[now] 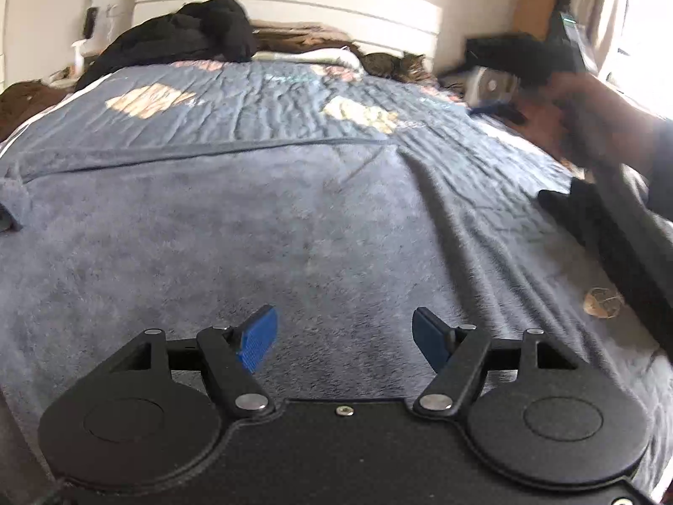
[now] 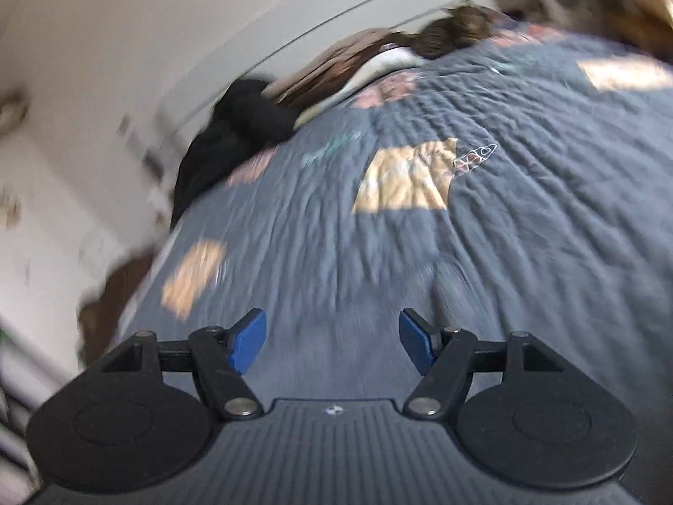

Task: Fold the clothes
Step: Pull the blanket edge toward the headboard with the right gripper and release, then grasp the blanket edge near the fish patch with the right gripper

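I log: fleecy grey-blue towel (image 1: 252, 219), flat at the bed's near edge; quilted navy bedspread (image 2: 525, 160); left gripper (image 1: 343, 338) and right gripper (image 2: 332, 338), fingers spread, empty.

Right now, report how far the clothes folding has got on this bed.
Done: a grey fleece item lies spread flat on the quilt, one straight edge across it; whether that counts as a finished fold is unclear. In hand: nothing; the left gripper and right gripper are both open and empty. Left: a heap of black clothes by the headboard and a dark garment at the right edge look unfolded.
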Available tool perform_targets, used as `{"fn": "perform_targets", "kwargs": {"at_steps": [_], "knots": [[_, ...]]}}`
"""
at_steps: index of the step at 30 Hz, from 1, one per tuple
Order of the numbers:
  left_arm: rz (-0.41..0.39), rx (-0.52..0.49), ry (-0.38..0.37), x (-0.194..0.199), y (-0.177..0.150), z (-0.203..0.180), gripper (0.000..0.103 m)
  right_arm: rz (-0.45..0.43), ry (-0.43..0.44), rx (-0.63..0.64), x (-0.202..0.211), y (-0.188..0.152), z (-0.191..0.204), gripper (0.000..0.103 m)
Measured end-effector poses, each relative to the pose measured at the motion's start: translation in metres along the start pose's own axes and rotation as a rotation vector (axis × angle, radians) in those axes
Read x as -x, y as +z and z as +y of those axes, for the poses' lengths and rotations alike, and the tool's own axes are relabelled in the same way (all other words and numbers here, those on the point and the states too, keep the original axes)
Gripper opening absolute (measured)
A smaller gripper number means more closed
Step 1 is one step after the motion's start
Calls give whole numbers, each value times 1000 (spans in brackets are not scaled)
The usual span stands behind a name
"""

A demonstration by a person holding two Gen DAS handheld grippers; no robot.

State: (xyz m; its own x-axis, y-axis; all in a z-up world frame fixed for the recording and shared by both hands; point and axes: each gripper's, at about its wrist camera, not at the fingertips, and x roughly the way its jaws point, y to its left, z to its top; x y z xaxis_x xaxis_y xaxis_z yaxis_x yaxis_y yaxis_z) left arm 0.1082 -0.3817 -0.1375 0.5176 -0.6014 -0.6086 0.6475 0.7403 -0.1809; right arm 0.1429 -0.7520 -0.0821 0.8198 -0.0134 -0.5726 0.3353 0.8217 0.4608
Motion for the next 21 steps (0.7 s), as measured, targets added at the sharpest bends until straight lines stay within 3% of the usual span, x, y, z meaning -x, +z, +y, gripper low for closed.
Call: {"fn": "perform_targets", "kwargs": {"at_steps": [6,11,17,21], "knots": [[-56,-77,-77,14,-1,-28,70,165,-90,90,115,-106,-25,69],[-82,-89,-139,20,-5,-50,70,176,-144,-49,194,-189,-68,69],[-117,-137,-254,27,-15,-96,70,148,-246,-177,244,-247,-104,69],[-85,-163,-317,26,-28,-125,73,167,-220,-283,259,-272,-112,69]]}}
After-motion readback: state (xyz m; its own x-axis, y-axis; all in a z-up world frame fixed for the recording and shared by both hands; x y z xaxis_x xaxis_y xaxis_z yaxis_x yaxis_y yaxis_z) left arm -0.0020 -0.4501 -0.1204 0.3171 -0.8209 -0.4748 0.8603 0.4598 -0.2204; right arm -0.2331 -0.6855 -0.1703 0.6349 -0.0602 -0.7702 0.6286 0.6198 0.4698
